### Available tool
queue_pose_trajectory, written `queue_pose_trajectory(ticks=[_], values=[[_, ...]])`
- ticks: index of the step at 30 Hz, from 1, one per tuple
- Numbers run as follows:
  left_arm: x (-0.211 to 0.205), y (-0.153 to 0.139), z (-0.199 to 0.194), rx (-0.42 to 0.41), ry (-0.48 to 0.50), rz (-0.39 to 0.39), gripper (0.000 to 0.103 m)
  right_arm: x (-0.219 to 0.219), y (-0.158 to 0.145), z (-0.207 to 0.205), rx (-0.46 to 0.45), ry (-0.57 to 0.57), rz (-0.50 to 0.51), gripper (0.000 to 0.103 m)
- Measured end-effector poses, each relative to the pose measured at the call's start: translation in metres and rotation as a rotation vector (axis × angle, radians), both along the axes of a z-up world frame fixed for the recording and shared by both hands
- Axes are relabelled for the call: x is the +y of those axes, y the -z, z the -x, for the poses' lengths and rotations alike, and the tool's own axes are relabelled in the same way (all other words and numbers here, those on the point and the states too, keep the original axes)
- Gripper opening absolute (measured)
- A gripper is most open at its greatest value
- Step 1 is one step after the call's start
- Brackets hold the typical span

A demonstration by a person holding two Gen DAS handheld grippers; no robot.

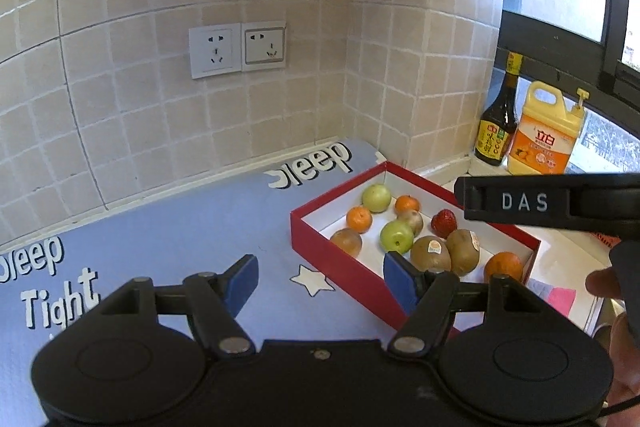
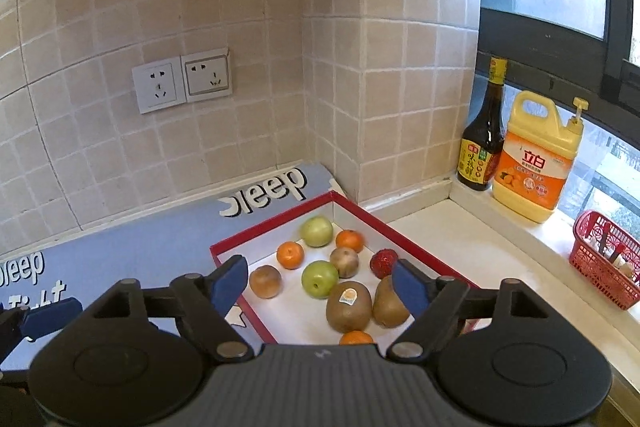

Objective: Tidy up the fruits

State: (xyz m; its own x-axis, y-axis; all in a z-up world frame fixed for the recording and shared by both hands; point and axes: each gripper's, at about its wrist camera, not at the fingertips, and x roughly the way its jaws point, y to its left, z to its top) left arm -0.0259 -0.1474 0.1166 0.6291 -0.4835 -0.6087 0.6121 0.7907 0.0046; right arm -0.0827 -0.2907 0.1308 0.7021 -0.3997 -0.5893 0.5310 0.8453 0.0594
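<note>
In the box (image 2: pixel 256 241) are counted: two apples (image 2: pixel 319 279), three oranges (image 2: pixel 290 255), two kiwis (image 2: pixel 348 305), one strawberry (image 2: pixel 383 263). Both grippers, left (image 1: pixel 320 277) and right (image 2: pixel 320 283), are held spread, empty.

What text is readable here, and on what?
"Sleep", "Tight": blue printed mat.
"DAS": black right tool body.
"立白": yellow detergent jug label; its small print is unreadable.
Dark sauce bottle label: too small.
Brown kiwi sticker: blurred.
</note>
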Motion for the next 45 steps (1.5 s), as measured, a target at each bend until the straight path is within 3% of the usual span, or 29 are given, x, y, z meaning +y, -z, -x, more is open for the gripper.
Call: queue_pose_trajectory(ticks=[8, 45], values=[[-0.004, 0.002, 0.001, 0.005, 0.007, -0.019, 0.082, -0.006, -0.001, 0.005, -0.003, 0.025, 0.003, 0.086], [-0.005, 0.007, -0.007, 0.021, -0.001, -0.021, 0.082, 0.001, 0.007, -0.013, 0.069, 0.0, 0.045, 0.089]])
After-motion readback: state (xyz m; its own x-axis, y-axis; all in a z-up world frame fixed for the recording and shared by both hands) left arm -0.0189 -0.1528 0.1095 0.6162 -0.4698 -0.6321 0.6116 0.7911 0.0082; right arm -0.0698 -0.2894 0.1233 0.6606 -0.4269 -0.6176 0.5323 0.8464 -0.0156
